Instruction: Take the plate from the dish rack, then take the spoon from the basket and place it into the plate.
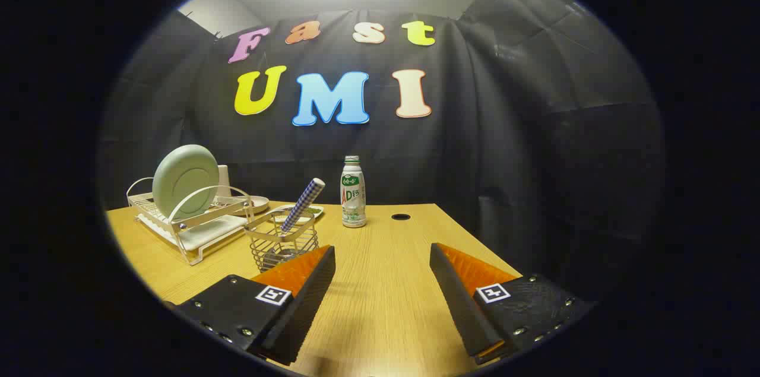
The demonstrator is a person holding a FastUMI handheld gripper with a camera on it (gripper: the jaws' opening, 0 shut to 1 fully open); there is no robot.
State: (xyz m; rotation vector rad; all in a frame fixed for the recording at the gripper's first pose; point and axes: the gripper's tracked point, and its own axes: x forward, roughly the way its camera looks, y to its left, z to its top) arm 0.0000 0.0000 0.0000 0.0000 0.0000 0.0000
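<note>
Claw [383, 258]: mine, spread wide, holding nothing.
Plate [185, 181]: upright in rack [196, 228], frame's left; I'd pinch its top rim.

Plate [185, 181] pale green, upright in white dish rack [193, 224]. Spoon [303, 205] handle blue-and-white checked, standing in silver wire basket [279, 243]. Bottle [353, 193] white with green cap and green print (some red too). Table [380, 288] light wood grain, yellowish. Booth wall black cloth. Gripper [383, 258] fingers spread apart, empty.
</note>
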